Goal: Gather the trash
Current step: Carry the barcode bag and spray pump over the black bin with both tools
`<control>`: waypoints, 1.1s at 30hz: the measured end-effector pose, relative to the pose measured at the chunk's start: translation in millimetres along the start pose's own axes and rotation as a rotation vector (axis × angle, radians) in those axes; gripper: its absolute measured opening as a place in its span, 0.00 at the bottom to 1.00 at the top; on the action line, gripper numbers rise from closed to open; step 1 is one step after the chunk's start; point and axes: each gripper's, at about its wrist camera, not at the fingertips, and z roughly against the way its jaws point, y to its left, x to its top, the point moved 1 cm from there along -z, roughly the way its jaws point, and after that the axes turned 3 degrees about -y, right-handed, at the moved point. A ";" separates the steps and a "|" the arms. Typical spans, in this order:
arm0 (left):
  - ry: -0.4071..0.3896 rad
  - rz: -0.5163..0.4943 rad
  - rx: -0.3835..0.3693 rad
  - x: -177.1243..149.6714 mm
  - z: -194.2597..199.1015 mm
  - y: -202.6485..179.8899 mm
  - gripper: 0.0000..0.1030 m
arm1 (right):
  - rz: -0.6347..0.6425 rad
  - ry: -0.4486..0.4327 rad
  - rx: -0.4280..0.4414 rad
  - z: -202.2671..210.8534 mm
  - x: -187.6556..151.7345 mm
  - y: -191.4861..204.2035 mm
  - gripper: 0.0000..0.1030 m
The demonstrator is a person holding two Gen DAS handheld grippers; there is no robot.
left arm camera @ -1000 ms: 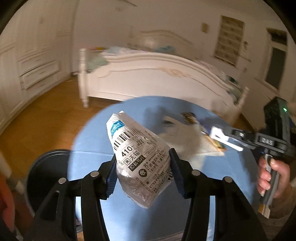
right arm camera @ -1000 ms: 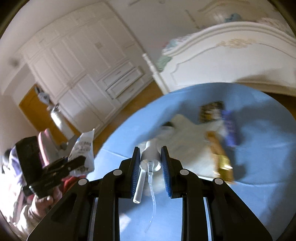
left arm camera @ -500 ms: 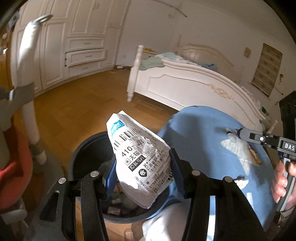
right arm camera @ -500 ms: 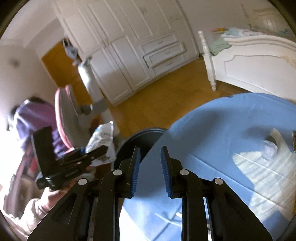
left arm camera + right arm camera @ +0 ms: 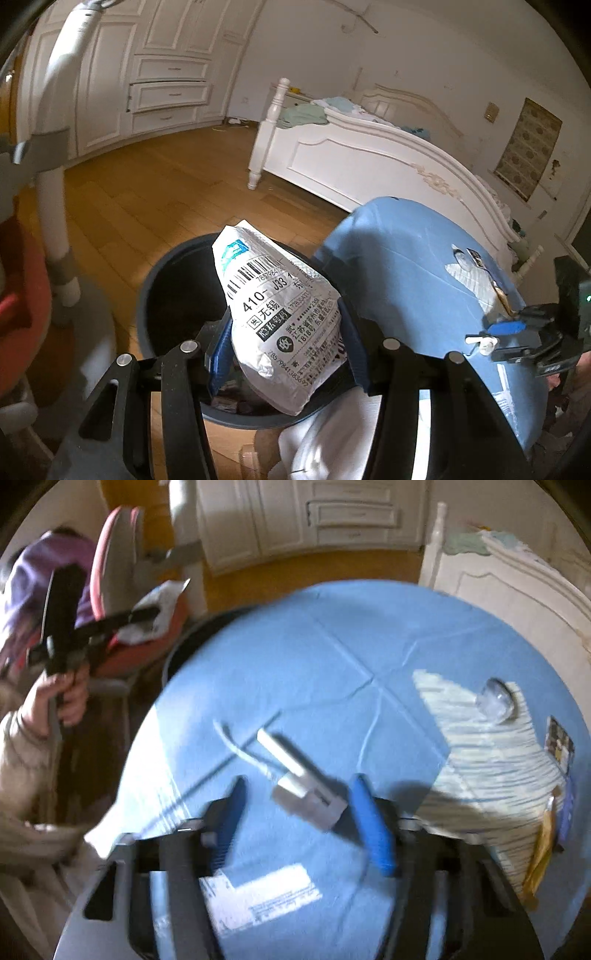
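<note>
The crumpled white mailing bag (image 5: 280, 325), a soft plastic pouch printed with a barcode label, is clamped between the blue-padded fingers of the left gripper (image 5: 284, 343) and hangs directly over the open mouth of the round dark trash bin (image 5: 162, 280); it is not yet dropped. Scraps already lie in the bin's bottom, so part of the collection appears done. The right gripper (image 5: 303, 823) has just been opening its fingers; the white pump dispenser head (image 5: 306, 794), rigid plastic with a thin curved tube, sits between them over the blue cloth of the bench (image 5: 295, 657), and whether a pad touches it cannot be told through blur. Judged still outstanding on the bench: a clear domed plastic lid (image 5: 495, 701) resting on a pale striped sheet (image 5: 487, 760), a printed wrapper (image 5: 559, 742), a golden foil wrapper (image 5: 543, 853) and a white label (image 5: 258, 897).
</note>
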 end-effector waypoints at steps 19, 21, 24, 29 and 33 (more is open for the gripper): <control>-0.015 0.002 0.031 10.2 -0.7 18.6 0.50 | -0.216 -0.197 0.217 -32.8 136.1 42.9 0.26; 0.000 0.008 0.035 8.1 -8.0 23.1 0.50 | -0.209 -0.176 0.216 -51.9 153.3 52.1 0.26; 0.030 0.017 0.041 3.2 -18.5 30.1 0.50 | -0.198 -0.146 0.197 -73.6 170.0 58.9 0.26; 0.062 0.028 0.048 -2.8 -33.8 39.9 0.50 | -0.191 -0.119 0.175 -100.8 187.6 64.8 0.26; 0.073 0.029 0.051 -1.8 -42.7 43.5 0.51 | -0.203 -0.108 0.164 -118.1 199.2 64.9 0.26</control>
